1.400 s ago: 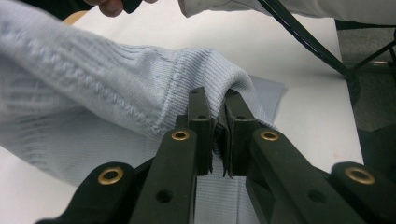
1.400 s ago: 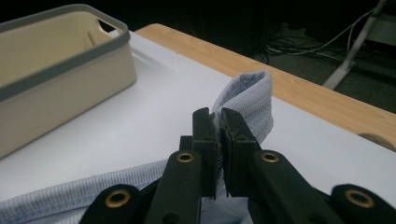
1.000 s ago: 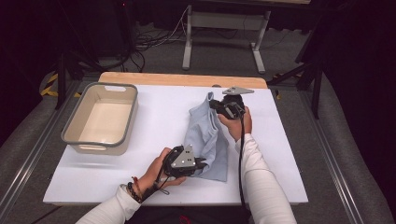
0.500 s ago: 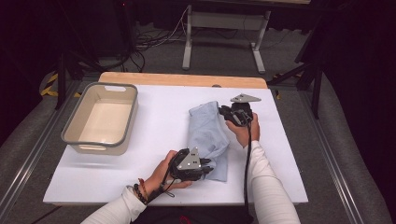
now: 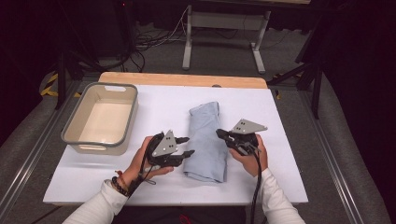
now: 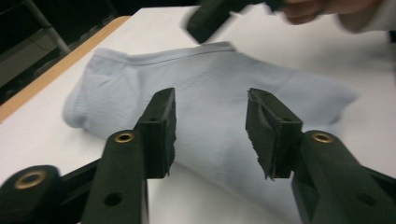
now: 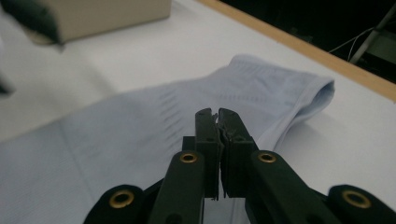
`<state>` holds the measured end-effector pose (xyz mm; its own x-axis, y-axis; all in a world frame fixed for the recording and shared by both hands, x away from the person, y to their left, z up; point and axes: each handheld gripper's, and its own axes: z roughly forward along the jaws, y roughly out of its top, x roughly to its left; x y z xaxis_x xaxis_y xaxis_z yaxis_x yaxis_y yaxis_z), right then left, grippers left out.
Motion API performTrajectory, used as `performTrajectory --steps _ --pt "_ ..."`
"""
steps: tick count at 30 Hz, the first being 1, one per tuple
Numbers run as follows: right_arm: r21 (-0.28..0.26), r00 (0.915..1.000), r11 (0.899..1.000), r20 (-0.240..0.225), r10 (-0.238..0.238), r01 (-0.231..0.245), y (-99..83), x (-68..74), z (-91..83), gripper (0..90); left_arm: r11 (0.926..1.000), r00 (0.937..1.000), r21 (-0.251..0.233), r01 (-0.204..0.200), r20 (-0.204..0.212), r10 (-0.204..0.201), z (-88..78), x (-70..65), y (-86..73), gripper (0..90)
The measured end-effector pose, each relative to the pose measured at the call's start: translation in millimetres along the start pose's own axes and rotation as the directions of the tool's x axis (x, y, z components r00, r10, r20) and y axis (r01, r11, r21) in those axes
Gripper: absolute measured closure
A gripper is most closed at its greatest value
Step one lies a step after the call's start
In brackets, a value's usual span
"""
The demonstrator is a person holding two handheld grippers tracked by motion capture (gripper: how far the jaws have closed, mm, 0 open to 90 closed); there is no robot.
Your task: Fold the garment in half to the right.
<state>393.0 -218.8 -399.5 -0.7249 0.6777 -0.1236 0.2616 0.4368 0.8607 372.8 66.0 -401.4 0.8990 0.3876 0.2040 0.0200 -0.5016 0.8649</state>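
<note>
High view | folded cloth (image 5: 206, 142) between left gripper (image 5: 185, 146) and right gripper (image 5: 222, 135)

Place: a lab or test room
Bench: white table (image 5: 154, 109) with a bare wooden back edge
Beyond the table: loose cables (image 5: 154, 39) on grey carpet, a metal stand (image 5: 224, 32)
Beside the table: aluminium rails (image 5: 28, 163), dark drapes

The folded cloth (image 5: 207, 142) is pale blue with a faint ribbed weave and a lighter stitched hem along one edge. The surface (image 5: 289, 154) is white, with a light wooden strip (image 5: 182, 79) at its far side. The bin (image 5: 74, 126) is beige with a grey rim. Both grippers, left (image 5: 185, 146) and right (image 5: 221, 135), are black with brass-coloured rivets and a grey plate on top. The sleeves (image 5: 100, 210) are white.
</note>
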Motion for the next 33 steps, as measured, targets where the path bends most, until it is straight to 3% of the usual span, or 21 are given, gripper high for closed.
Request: performTrajectory --steps 2,4,6,9,14,16,19,21,23,25,28,31,33 --pt "0.037 0.9999 0.999 -0.008 -0.014 0.015 -8.5 7.0 0.4 87.9 0.9993 0.9988 0.037 -0.003 -0.048 0.005 8.6 9.3 1.6 60.0" --pt "0.067 0.9999 0.998 0.002 -0.013 0.013 -18.2 10.1 1.6 88.5 0.9988 0.9982 0.045 0.023 -0.057 -0.02 17.6 18.5 2.8 63.5" --pt "0.098 0.9999 0.995 0.009 -0.005 0.004 -27.9 9.1 3.8 88.8 0.997 0.9967 0.076 0.014 -0.081 -0.008 28.3 25.4 4.5 67.0" --pt "0.111 0.9996 0.993 0.013 0.025 -0.026 -38.0 4.7 3.9 89.6 0.9936 0.9979 0.102 0.048 -0.049 -0.043 45.2 33.6 2.6 69.2" --pt "0.14 0.9987 0.99 0.048 0.018 -0.024 -47.3 1.3 2.2 89.9 0.9874 0.9967 0.139 0.075 0.021 -0.078 61.8 33.6 -10.6 80.5" --pt "0.149 0.9986 0.988 0.049 0.021 -0.028 -51.0 0.8 3.4 89.9 0.9862 0.9964 0.149 0.073 0.032 -0.079 63.8 32.6 -14.5 82.8" --pt "0.164 0.998 0.986 0.063 0.003 -0.013 -53.3 2.6 5.5 90.0 0.9751 0.9985 0.217 0.046 0.018 -0.051 70.3 27.2 -20.8 86.6" --pt "0.176 0.9962 0.984 0.081 -0.03 0.015 -52.8 4.4 7.0 90.0 0.9686 0.9984 0.243 0.053 0.008 -0.056 73.4 26.0 -25.3 88.3" --pt "0.18 0.9945 0.983 0.096 -0.043 0.025 -53.2 4.9 8.5 90.0 0.9693 0.9967 0.233 0.079 0.0 -0.082 74.2 25.1 -28.7 89.2" --pt "0.175 0.9935 0.984 0.105 -0.043 0.024 -53.1 4.6 8.8 90.0 0.9699 0.9971 0.232 0.075 -0.005 -0.076 73.9 24.3 -29.1 89.2" --pt "0.166 0.9937 0.986 0.108 -0.029 0.011 -52.0 3.7 7.9 89.9 0.977 0.9971 0.2 0.074 -0.033 -0.068 63.8 23.9 -26.3 86.6" --pt "0.133 0.9956 0.991 0.093 0.008 -0.021 -49.6 3.0 4.7 88.4 0.9813 0.9927 0.155 0.113 -0.06 -0.105 52.2 28.2 -23.6 82.1" --pt "0.076 0.9932 0.994 0.09 0.074 -0.081 -43.0 0.7 -1.1 80.3 0.9836 0.991 0.127 0.128 -0.053 -0.123 39.6 29.4 -22.0 75.8"
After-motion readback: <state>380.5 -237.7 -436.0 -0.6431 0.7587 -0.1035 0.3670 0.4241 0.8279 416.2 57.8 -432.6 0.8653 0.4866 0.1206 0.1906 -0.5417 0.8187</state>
